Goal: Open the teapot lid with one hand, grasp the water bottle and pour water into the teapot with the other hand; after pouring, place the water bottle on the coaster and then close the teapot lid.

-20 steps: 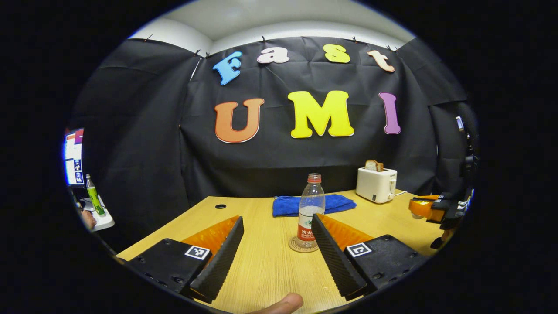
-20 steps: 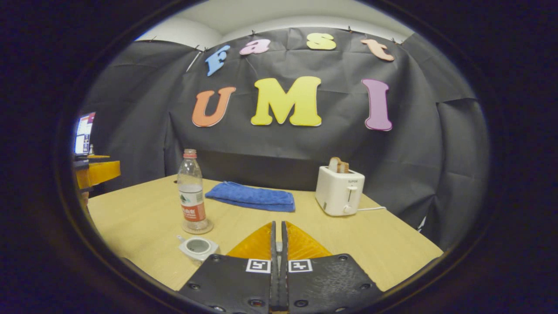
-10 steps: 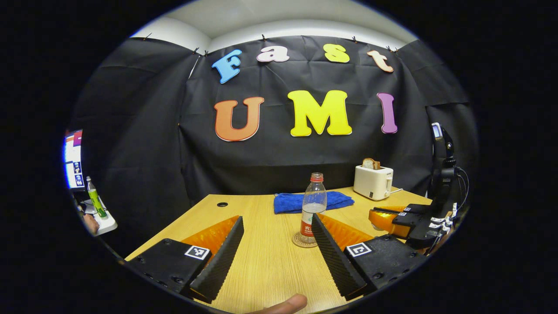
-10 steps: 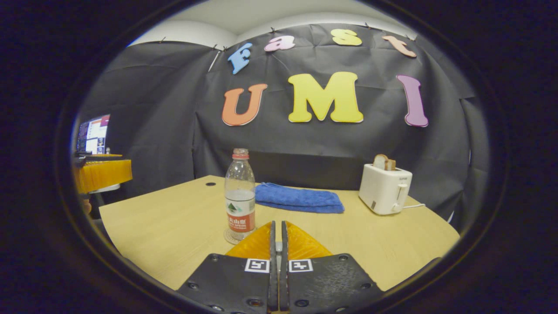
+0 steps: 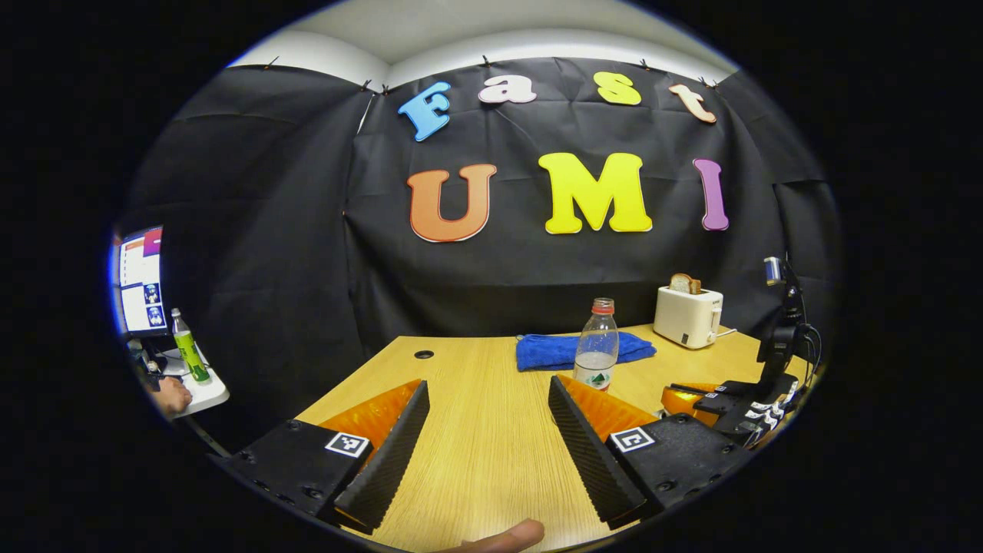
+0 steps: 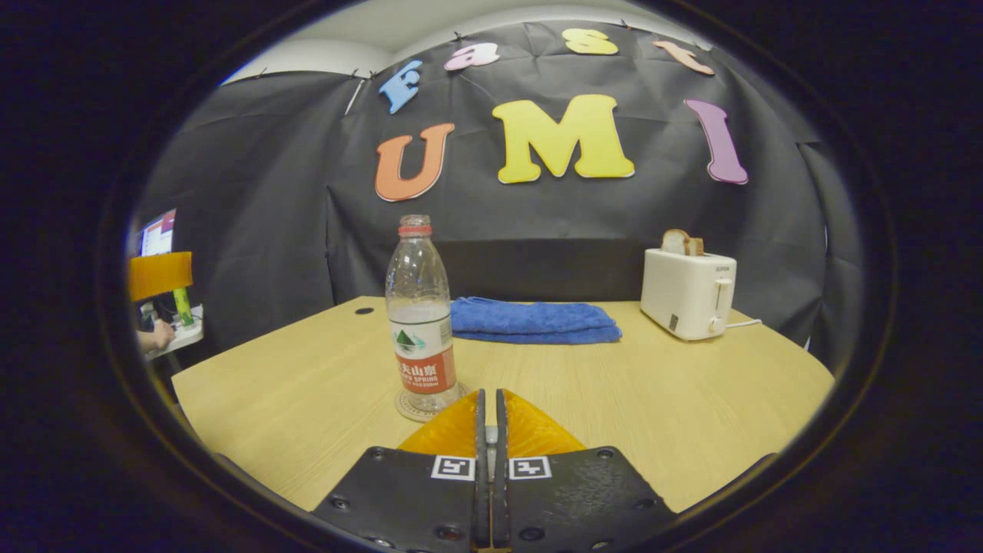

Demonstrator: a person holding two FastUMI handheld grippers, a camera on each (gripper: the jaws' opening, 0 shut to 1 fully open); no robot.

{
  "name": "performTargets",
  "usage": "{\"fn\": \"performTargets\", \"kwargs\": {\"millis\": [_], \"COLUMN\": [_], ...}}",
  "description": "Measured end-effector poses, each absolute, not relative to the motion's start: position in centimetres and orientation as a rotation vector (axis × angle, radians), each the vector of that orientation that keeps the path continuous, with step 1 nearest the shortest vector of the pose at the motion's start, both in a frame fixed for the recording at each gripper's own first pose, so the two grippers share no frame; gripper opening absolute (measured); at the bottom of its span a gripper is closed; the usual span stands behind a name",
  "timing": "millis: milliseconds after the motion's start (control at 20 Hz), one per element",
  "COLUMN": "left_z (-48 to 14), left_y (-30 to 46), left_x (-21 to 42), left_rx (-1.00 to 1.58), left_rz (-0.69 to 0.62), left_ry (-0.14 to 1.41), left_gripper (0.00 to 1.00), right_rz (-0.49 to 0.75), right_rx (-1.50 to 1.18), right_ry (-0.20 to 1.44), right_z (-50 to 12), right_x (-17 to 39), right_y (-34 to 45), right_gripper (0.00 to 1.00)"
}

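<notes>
Water bottle (image 6: 421, 315) upright just beyond right hand-held gripper (image 6: 487, 418).

In the right gripper view, a wooden table (image 6: 653, 415) lies mostly bare. A water bottle (image 6: 421, 322) stands upright on a coaster (image 6: 405, 408) near the front, left of centre. Behind it lies a folded blue towel (image 6: 534, 319); a white toaster (image 6: 689, 295) sits far right. Open tabletop stretches between bottle and toaster.

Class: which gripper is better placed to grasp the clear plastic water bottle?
Left, probably: the left gripper is open, the clear plastic water bottle ahead of it; the right gripper is shut.
</notes>
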State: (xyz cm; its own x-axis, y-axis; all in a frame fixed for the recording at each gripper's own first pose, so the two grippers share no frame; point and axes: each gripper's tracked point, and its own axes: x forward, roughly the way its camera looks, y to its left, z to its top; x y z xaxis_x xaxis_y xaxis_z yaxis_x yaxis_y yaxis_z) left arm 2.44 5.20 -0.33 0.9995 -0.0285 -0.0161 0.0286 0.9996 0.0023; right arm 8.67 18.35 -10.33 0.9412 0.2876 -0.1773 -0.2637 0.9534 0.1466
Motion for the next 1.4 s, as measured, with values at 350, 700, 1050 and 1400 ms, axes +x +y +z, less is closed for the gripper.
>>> {"fn": "performTargets", "kwargs": {"millis": [350, 700, 1050, 1400], "left_z": [0.0, -0.1, 1.0, 2.1], "left_y": [4.2, 3.9, 2.8, 1.9], "left_x": [2.3, 2.2, 1.3, -0.1], "left_rx": [0.006, -0.012, 0.028, 0.063], "left_rz": [-0.061, -0.068, -0.065, -0.033], "left_ry": [-0.004, 0.005, -0.023, -0.053], "left_gripper": [0.98, 0.98, 0.98, 0.97], "right_rz": [0.293, 0.299, 0.303, 0.096], "right_rx": [0.123, 0.092, 0.078, 0.001], "right_ry": [0.220, 0.164, 0.023, -0.070], "right_z": [-10.9, -8.5, -1.1, 4.0], "right_x": [8.6, 7.2, 2.6, -3.1], "right_y": [18.8, 18.3, 15.0, 4.1], "right_gripper": [0.03, 0.27, 0.93, 0.95]}}
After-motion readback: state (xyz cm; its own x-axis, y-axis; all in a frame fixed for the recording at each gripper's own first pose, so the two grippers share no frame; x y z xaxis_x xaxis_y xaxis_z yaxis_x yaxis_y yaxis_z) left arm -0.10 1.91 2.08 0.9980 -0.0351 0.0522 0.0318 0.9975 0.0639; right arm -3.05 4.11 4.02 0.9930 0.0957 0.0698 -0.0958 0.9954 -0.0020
